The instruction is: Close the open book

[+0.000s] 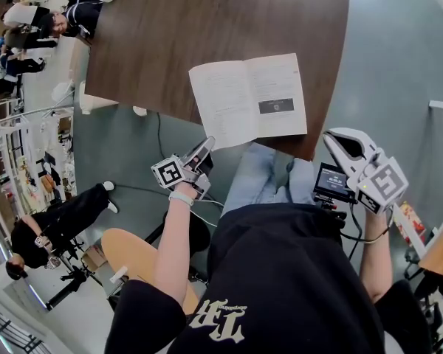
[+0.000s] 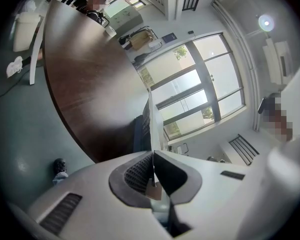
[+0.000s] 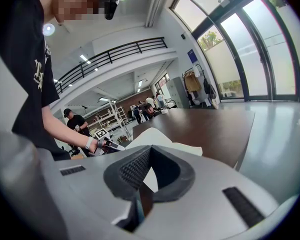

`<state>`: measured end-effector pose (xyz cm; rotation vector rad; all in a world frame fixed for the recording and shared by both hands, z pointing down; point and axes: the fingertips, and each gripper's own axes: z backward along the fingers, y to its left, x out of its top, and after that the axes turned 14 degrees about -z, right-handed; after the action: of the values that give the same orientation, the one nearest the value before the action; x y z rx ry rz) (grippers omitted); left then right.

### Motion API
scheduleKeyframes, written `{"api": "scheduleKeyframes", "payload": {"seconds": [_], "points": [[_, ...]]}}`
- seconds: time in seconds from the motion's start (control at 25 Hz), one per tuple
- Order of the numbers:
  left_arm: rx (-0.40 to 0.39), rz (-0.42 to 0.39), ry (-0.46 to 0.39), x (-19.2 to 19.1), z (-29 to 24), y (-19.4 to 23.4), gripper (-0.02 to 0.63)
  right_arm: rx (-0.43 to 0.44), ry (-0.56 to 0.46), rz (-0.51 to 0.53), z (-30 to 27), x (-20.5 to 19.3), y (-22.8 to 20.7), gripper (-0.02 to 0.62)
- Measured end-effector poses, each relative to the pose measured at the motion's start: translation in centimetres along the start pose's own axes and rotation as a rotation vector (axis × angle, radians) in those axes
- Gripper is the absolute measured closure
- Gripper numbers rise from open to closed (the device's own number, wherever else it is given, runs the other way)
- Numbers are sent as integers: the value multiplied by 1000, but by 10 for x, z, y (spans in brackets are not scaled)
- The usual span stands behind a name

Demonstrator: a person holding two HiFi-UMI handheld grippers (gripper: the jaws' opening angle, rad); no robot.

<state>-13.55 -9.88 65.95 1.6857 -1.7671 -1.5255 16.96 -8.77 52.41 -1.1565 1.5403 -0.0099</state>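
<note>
**A:** What takes up the most room?

**B:** The grey-green floor (image 1: pixel 399 65), smooth with a faint sheen. Over it stands a broad table (image 1: pixel 207 21) with a dark brown wood-grain top and a rounded rim.

**A:** And the book?

**B:** The book (image 1: pixel 247 98) lies open and flat at the table's near rim. It is a thin paperback with matt white pages of small print. Its spine runs from the far side to the near side, leaning a little. The long axis of the spread follows the rim. Its near left corner juts just past the rim.

**A:** What is around it?

**B:** People (image 1: pixel 52 22) sit at the table's far end, well away. A thin dark cable (image 1: pixel 159 135) trails over the floor under the rim. The wearer's blue jeans (image 1: pixel 262 175) show just below the book in the head view.

**A:** The grippers?

**B:** Both are white moulded plastic with dark ribbed pads. The left gripper (image 1: pixel 208 145) sits at the jutting corner. Its jaws are pressed together with the thin white page edge running in between them. The right gripper (image 1: pixel 332 139) hangs off the rim near the book's near right corner, apart from it. Its jaw tips meet with nothing between them.

**A:** And the smallest thing?

**B:** A dark rectangular label (image 1: pixel 275 106) printed on the right page.
</note>
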Motion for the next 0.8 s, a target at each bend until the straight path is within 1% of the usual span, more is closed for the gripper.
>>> {"api": "scheduleKeyframes", "payload": {"seconds": [0.32,0.44,0.56,0.8], "points": [[-11,7,-1,0,-9,-5,589,-5,7,-3,6,1,-6,609],[-11,-2,3,-2,-11,-6,589,-5,11,-3,6,1,-7,609],[-3,12,-2,-3,-11,-3,589,-6,14,-2,6,1,-8,609],[-32,18,-23,-4,-16,-10,589,-5,19,1,9,1,-7,609]]}}
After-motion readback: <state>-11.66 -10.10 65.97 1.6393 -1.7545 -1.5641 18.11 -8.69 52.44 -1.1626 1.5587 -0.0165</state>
